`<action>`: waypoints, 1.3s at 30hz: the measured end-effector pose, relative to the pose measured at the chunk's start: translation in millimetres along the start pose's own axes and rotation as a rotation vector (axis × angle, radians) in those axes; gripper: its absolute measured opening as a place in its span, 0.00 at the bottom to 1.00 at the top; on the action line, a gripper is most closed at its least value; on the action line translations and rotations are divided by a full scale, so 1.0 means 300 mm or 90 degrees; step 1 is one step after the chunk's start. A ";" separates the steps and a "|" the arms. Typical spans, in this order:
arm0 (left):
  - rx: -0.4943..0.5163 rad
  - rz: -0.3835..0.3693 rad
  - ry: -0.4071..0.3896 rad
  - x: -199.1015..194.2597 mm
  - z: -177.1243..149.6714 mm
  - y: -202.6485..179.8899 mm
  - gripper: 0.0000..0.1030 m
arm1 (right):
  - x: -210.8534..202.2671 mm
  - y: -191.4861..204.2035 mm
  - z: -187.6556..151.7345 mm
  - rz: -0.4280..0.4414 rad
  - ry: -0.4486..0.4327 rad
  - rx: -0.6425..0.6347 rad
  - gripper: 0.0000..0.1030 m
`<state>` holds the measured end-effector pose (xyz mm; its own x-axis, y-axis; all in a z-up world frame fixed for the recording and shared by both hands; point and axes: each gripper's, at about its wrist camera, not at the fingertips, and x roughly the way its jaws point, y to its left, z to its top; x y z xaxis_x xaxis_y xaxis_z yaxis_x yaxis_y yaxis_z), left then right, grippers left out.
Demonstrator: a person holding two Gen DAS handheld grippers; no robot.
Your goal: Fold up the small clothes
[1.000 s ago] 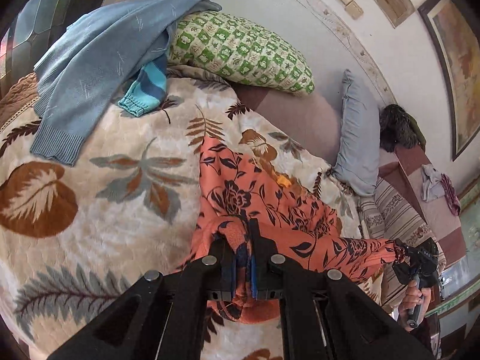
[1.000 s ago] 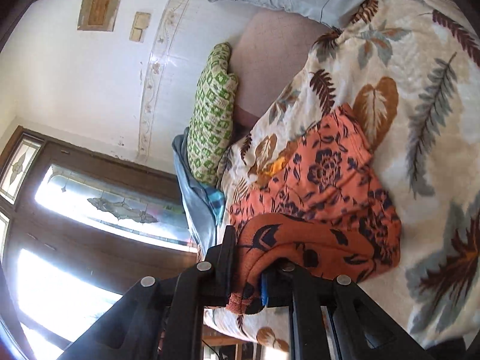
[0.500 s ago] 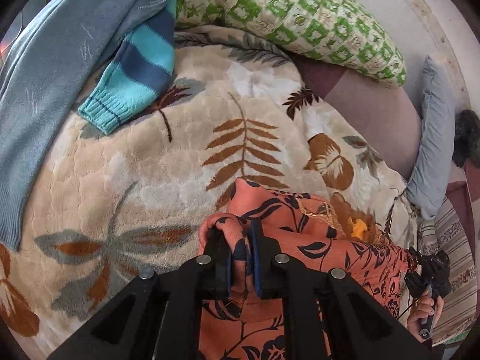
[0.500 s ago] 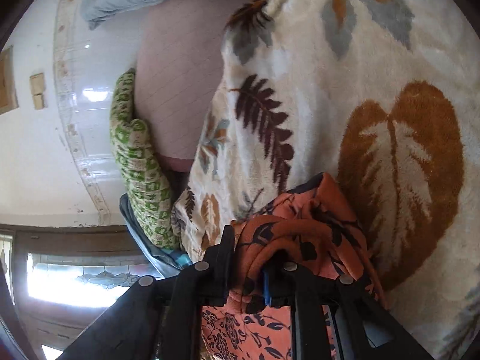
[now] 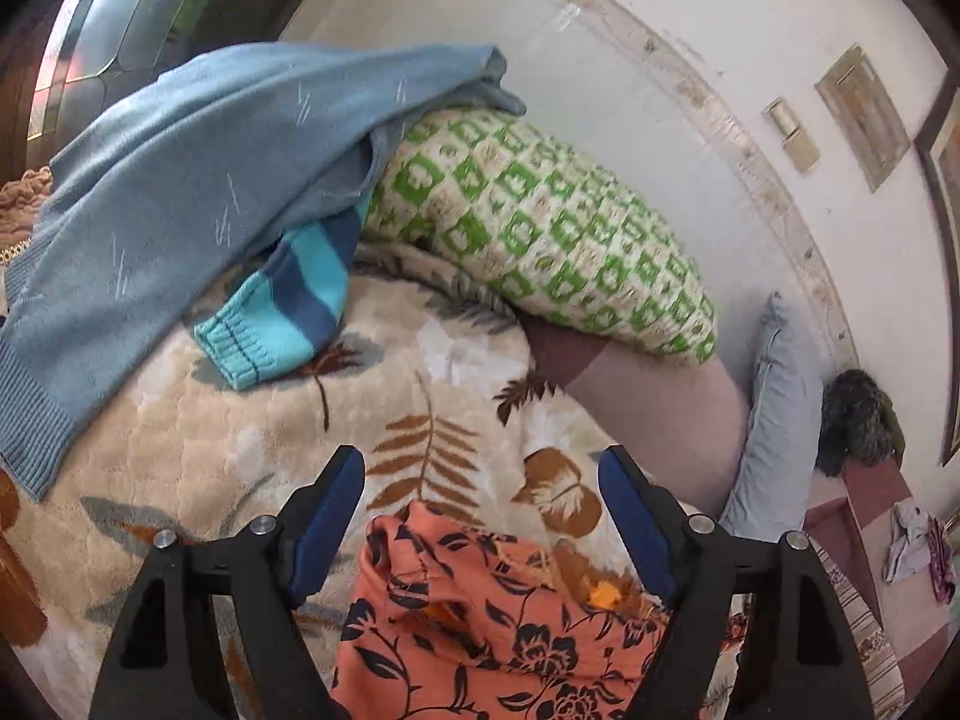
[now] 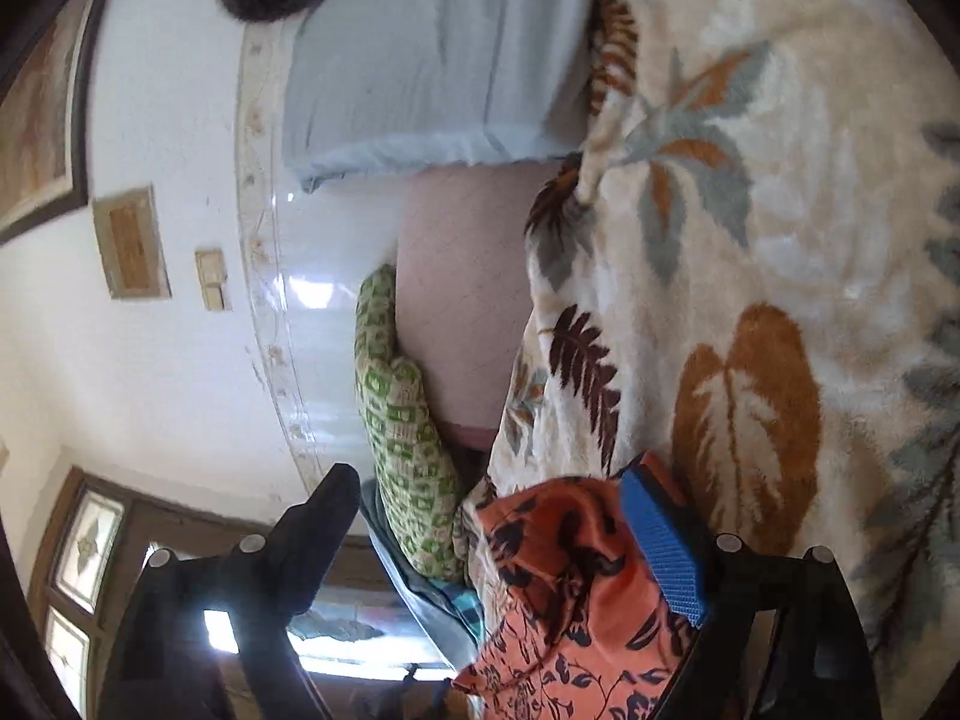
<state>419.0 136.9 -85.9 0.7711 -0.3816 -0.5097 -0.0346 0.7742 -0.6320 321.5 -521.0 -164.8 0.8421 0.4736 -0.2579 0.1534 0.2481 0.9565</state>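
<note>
An orange garment printed with dark flowers [image 5: 480, 618] is seen lying folded on a cream plush blanket patterned with brown and grey leaves [image 5: 252, 438]. The left gripper [image 5: 480, 480] is held over the garment's far edge; its jaws are opening, spread wide, and the cloth lies below and between them without being pressed by the blue pads [image 5: 324, 522]. The right gripper [image 6: 486, 486] is likewise opening, its jaws wide apart; the orange cloth is bunched against the blue ribbed pad of one finger [image 6: 660, 546] but is not clamped. Farther off, a pale blue knitted sweater [image 5: 180, 180] is draped over a green-and-cream checked pillow [image 5: 540, 228], with a turquoise-and-navy striped sleeve [image 5: 288, 306] showing beneath it.
</note>
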 end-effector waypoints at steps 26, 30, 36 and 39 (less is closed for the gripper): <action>0.134 0.084 0.252 0.455 -0.134 -0.252 0.79 | 0.360 0.116 -0.143 -0.155 0.049 -0.229 0.49; 0.114 0.030 0.158 0.370 -0.071 -0.300 0.79 | 0.263 0.113 -0.066 -0.137 -0.002 -0.197 0.52; 0.181 0.093 0.228 0.299 -0.145 -0.234 0.79 | 0.305 0.138 -0.105 -0.170 0.076 -0.230 0.52; 0.173 0.118 0.253 0.250 -0.212 -0.148 0.79 | 0.351 0.129 -0.171 -0.209 0.122 -0.261 0.49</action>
<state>437.9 41.7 -133.1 0.4644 -0.3475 -0.8146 0.0599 0.9300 -0.3626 389.5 -418.2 -161.8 0.6686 0.4522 -0.5903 0.1460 0.6986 0.7005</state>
